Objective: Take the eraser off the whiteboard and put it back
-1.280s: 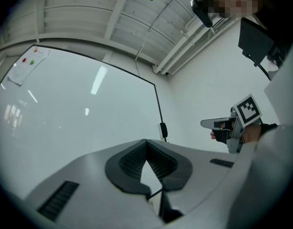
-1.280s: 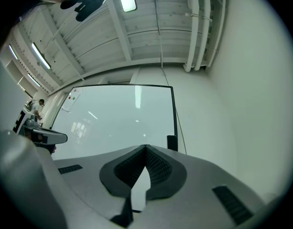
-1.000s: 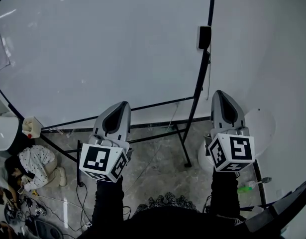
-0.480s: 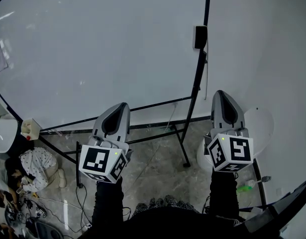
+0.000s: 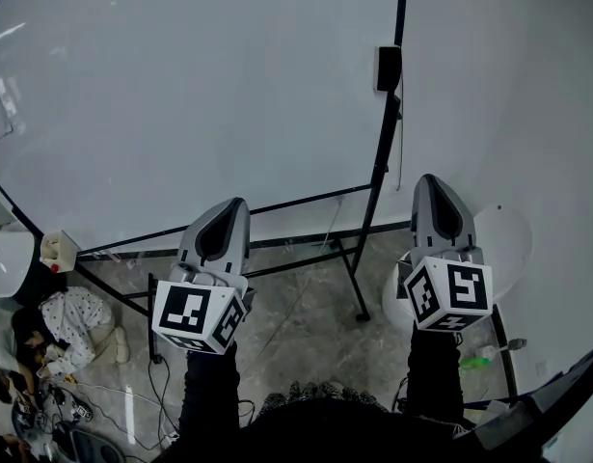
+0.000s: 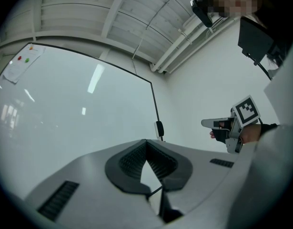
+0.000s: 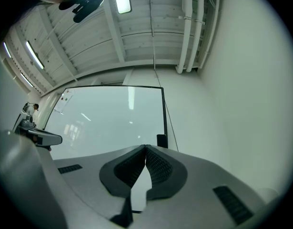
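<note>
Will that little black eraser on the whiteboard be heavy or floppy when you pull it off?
Probably light: the eraser is small and clings unaided to the edge of the upright whiteboard. Its boxy shape suggests it is stiff and unlikely to roll.

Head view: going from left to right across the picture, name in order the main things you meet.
person on the floor → left gripper → eraser → right gripper
</note>
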Available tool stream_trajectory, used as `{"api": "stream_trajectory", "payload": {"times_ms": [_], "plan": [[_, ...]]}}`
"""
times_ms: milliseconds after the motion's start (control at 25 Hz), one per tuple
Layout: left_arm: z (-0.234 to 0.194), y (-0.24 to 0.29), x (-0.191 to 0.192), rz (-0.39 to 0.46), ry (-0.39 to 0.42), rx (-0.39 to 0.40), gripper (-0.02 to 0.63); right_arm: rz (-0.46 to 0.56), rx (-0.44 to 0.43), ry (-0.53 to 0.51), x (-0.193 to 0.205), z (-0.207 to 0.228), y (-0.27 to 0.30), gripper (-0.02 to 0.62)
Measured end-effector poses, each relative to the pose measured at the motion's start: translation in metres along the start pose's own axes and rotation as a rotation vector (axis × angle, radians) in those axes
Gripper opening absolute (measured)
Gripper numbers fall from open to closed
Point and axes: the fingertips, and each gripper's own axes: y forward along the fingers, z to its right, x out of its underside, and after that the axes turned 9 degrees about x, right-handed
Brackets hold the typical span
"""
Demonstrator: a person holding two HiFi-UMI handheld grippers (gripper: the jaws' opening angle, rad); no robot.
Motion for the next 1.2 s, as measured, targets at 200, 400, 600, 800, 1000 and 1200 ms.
{"api": "stream_trajectory", "payload": {"times_ms": [200,400,600,800,1000,1200], "plan": [[-0.003,0.0,0.0,0.001,0.0,-0.006,0.006,0.006,-0.015,0.006,-0.001,-0.001,0.002,0.009],[-0.004,0.003,-0.001,0.001,0.004,-0.004,0.006,-0.011,-0.049,-0.06,0.001,-0.012,0.004,0.008],[-0.008,0.0,-0.003,0.004,0.002,-0.011,0.006,-0.014,-0.064,-0.086,0.0,-0.019,0.005,0.008],[-0.011,-0.002,-0.003,0.006,0.002,-0.015,0.006,-0.014,-0.072,-0.086,-0.001,-0.023,0.006,0.008],[-0.014,-0.004,-0.005,0.007,0.006,-0.018,0.006,-0.013,-0.078,-0.096,-0.002,-0.027,0.007,0.008],[-0.017,-0.008,-0.008,0.01,0.012,-0.021,0.006,-0.009,-0.084,-0.113,-0.004,-0.033,0.007,0.008]]}}
